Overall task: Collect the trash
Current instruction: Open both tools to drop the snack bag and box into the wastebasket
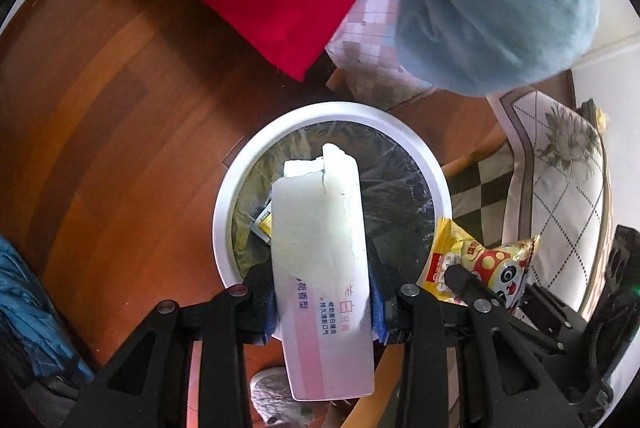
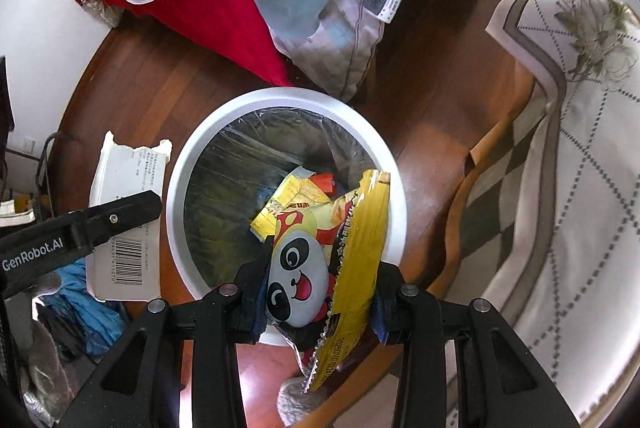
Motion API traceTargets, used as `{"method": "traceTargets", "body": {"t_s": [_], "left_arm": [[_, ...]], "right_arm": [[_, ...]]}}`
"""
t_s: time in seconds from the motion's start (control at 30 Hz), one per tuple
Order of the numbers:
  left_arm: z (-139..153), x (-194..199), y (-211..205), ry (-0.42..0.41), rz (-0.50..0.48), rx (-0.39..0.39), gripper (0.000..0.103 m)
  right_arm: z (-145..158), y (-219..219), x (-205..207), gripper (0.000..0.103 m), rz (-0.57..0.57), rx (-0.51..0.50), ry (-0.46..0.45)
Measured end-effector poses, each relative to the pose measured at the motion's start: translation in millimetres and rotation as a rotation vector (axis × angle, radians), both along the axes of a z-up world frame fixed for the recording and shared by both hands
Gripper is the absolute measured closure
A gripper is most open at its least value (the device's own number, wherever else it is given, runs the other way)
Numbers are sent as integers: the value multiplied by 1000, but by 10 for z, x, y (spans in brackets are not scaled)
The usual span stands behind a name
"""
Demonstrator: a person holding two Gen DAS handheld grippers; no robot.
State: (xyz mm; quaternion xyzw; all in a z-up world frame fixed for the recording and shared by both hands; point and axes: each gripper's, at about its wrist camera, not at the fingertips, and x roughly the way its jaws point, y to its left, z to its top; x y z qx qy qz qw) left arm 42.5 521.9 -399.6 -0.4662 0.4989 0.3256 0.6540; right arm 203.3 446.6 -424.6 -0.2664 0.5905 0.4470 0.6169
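Bin: round white-rimmed waste bin (image 2: 176, 196), dark plastic liner, I see yellow wrappers (image 2: 292, 200) inside.
Left gripper (image 1: 324, 302): clamped on torn white toothpaste box (image 1: 320, 228).
Right gripper (image 2: 320, 304): clamped on yellow panda snack bag (image 2: 352, 260).

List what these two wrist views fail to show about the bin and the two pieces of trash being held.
- Bin depth and floor: hidden by the dark liner and wrappers inside, both views.
- Toothpaste box far face: turned away in the left view; the right view shows it partly behind the left claw.
- Panda snack wrapper contents: unreadable, crumpled in the right claw.
- Small print on both packages: too small.
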Motion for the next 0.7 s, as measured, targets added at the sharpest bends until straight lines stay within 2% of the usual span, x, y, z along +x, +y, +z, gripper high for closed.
{"method": "traceTargets", "body": {"t_s": [0.03,0.07,0.1,0.13,0.17,0.23,0.3,0.37,0.47,0.7], "left_arm": [[-8,-23,11,-3,4,-8,68],[6,-54,11,-10,8,-15,51],[6,-70,26,-19,12,-17,21],[30,-104,34,-23,20,-4,9],[46,-119,48,-21,25,12,2],[115,-169,53,0,28,44,2],[163,-208,60,29,28,73,2],[235,-264,44,45,30,108,2],[339,-355,-5,61,43,144,2],[627,-523,-253,105,38,269,2]], "right_arm": [[-2,-1,2,61,-6,3,1],[-9,2,19,60,-16,10,7],[-26,11,39,59,-23,10,16],[-58,31,65,53,-27,9,26],[-66,30,84,41,-35,8,35],[-53,26,113,28,-49,10,32],[-12,22,105,23,-48,11,19],[43,11,70,8,-39,4,-9],[130,-14,6,3,-26,-2,-38],[396,-174,-224,2,14,14,-100]]}}
